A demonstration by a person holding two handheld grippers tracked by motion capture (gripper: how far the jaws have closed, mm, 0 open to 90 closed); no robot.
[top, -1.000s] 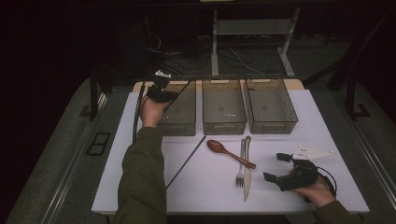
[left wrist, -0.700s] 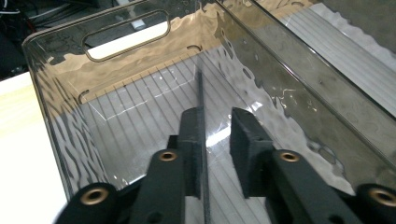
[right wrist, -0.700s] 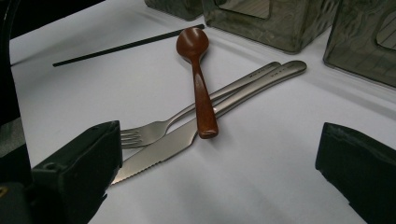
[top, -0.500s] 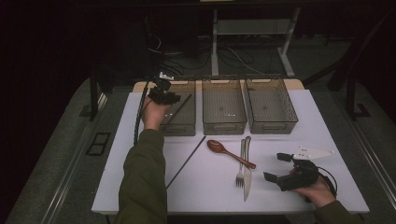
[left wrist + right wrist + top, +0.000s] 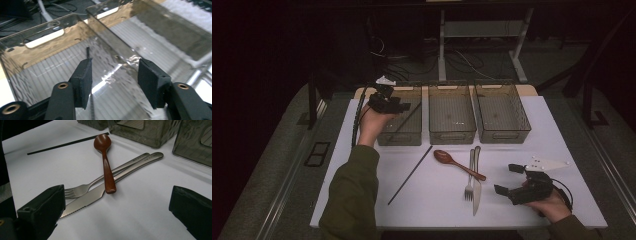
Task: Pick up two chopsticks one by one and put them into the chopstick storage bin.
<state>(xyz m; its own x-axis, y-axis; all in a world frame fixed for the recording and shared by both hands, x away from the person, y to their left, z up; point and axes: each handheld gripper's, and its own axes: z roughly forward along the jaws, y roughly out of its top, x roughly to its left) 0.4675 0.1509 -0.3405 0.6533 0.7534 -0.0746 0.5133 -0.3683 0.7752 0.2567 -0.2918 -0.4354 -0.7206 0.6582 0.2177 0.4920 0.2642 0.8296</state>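
Left gripper: I am holding it over the left bin; its jaws have just been opening and are standing apart, pressing on nothing.
Chopstick in bin: thin, black, ridged; it is lying slanted inside the left bin, passing below and between my left jaws, its tip near the far wall.
Left bin: clear smoky plastic, rippled walls, ribbed floor, slot handle in the far wall; its rim is sitting just beside the middle bin.
Right gripper: I am resting it low at the table's near right; jaws wide apart, gripping nothing.
Open room: bare white table is lying between my right jaws and the cutlery.
Cutlery: a glossy brown spoon is lying across a steel fork and serrated knife; a second chopstick is lying well apart on the table.
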